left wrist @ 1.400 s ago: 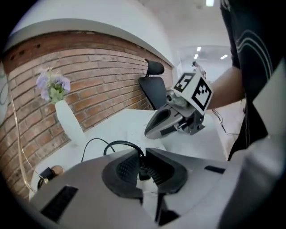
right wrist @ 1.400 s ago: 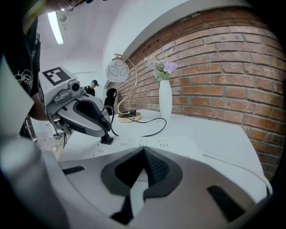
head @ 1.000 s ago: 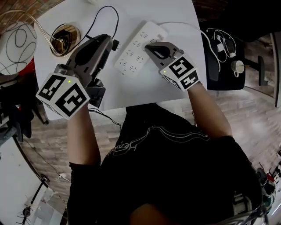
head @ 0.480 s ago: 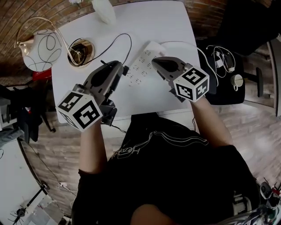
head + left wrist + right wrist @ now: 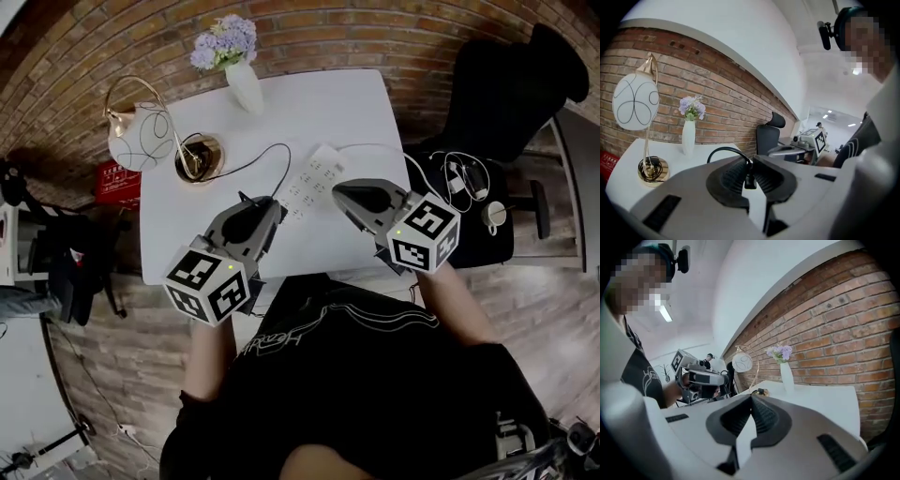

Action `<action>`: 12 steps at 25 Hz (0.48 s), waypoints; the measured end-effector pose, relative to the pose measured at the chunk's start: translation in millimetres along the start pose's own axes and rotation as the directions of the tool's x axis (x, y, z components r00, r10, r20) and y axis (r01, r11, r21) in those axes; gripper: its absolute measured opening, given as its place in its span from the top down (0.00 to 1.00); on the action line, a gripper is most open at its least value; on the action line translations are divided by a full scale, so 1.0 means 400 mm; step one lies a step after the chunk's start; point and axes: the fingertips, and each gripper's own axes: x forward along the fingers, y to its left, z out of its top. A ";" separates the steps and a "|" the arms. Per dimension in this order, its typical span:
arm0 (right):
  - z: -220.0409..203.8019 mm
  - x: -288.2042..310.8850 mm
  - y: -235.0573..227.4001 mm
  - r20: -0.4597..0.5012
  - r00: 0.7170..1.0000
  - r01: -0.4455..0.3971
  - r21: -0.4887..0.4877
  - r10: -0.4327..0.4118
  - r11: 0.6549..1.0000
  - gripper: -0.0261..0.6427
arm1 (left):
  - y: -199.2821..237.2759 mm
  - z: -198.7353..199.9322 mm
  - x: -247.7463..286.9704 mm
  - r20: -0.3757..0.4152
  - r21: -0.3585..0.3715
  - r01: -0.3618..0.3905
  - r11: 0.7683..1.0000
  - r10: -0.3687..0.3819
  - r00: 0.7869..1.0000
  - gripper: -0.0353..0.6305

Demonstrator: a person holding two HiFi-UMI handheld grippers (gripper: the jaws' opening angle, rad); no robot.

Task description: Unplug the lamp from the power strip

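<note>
Two tools are above the white desk (image 5: 328, 103), and only one carries something. The left tool (image 5: 750, 169) is clamped on the small black plug (image 5: 749, 180) of the lamp (image 5: 136, 131), near the tips of its jaws. The black cable (image 5: 723, 151) rises from the plug in an arc. In the head view the plug seems clear of the power strip (image 5: 314, 176), which lies on the desk just beyond the tips of both tools, so I judge the pull itself is done. The right tool (image 5: 751, 398) has its jaws together with nothing between them. What is left, I think, is to lay the plug on bare desk beside the strip. It is better to lower it slowly with the cable slack, so the lamp base (image 5: 199, 157) is not dragged, and to open only when the plug rests.
</note>
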 end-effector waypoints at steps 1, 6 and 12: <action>0.008 -0.010 0.018 -0.002 1.000 -0.005 -0.013 0.005 1.000 0.97 | -0.014 -0.001 -0.011 0.000 0.000 0.003 1.000 -0.003 1.000 0.90; 0.043 -0.057 0.079 0.003 1.000 0.001 -0.090 -0.001 0.996 0.97 | -0.058 -0.023 -0.058 -0.005 -0.033 -0.017 0.999 0.017 1.000 0.90; 0.067 -0.092 0.105 0.055 0.998 0.004 -0.091 0.001 0.996 0.97 | -0.077 -0.021 -0.074 -0.001 0.002 -0.047 0.999 0.047 0.999 0.90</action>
